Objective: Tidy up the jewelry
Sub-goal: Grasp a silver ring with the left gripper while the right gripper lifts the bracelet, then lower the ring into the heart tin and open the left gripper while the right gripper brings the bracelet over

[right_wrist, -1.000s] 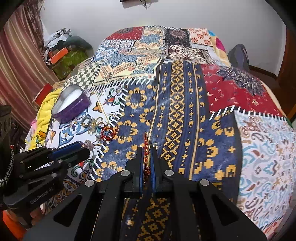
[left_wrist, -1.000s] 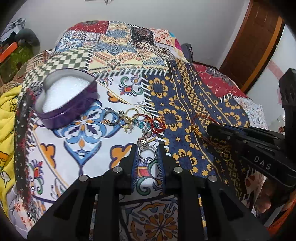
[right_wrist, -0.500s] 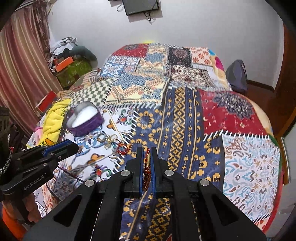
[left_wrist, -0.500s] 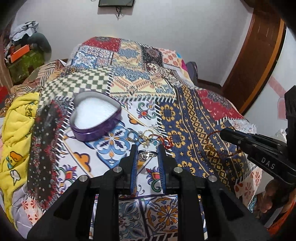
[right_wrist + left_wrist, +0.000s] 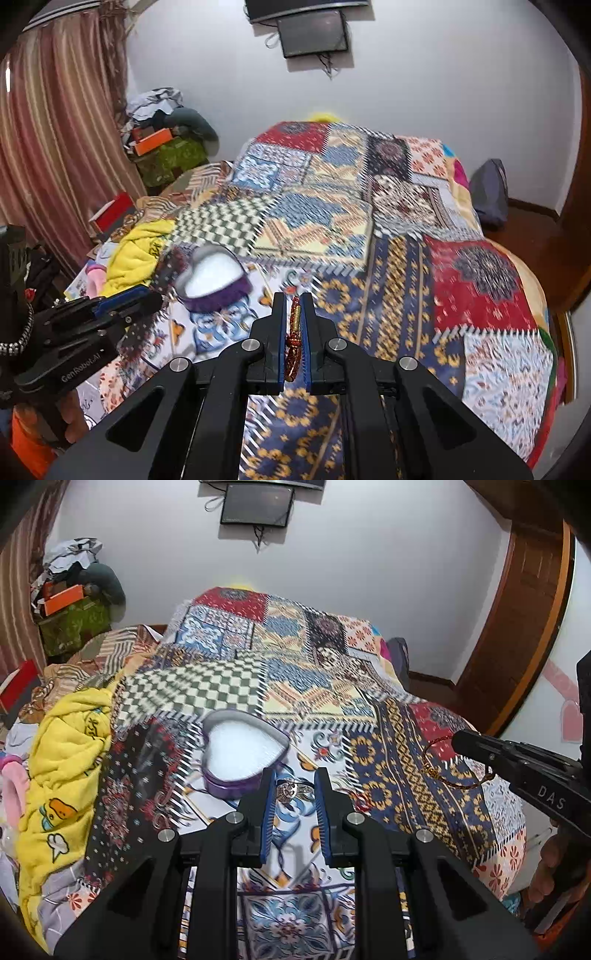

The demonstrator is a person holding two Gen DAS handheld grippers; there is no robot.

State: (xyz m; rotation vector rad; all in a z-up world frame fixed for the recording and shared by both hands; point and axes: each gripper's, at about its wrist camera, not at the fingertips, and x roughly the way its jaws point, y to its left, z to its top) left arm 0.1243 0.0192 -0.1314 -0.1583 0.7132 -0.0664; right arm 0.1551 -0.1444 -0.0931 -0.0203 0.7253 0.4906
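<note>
1. Jewelry is split between your two claws: a silver ring (image 5: 293,790) sits between the blue pads of your left gripper (image 5: 294,794), and a red-and-gold bracelet (image 5: 294,332) is pinched in your right gripper (image 5: 294,325).
2. Your left claw is only narrowly parted, its jaws closed in on the ring so that the band spans the gap between the tips.
3. Your right claw is fully closed; the bracelet's cord runs edge-on along the slit between its pads. In the left wrist view the rest of that bracelet hangs as a loop below the right claw's tip, clear of the bedspread.
4. Just beyond your left claw's tips, slightly to their left, lies the heart-shaped purple tin (image 5: 240,753), open, with a white lining showing. From your right claw it lies ahead and to the left.
5. Both claws hang above the patchwork bedspread (image 5: 325,686), which fills the space beneath and ahead of them.
6. A little red bangle (image 5: 361,802) lies on the bedspread just right of your left claw's right finger.
7. A yellow blanket (image 5: 62,760) is bunched well to the left of your left claw.
8. Your left claw shows at the left edge of the right wrist view, near the tin.
</note>
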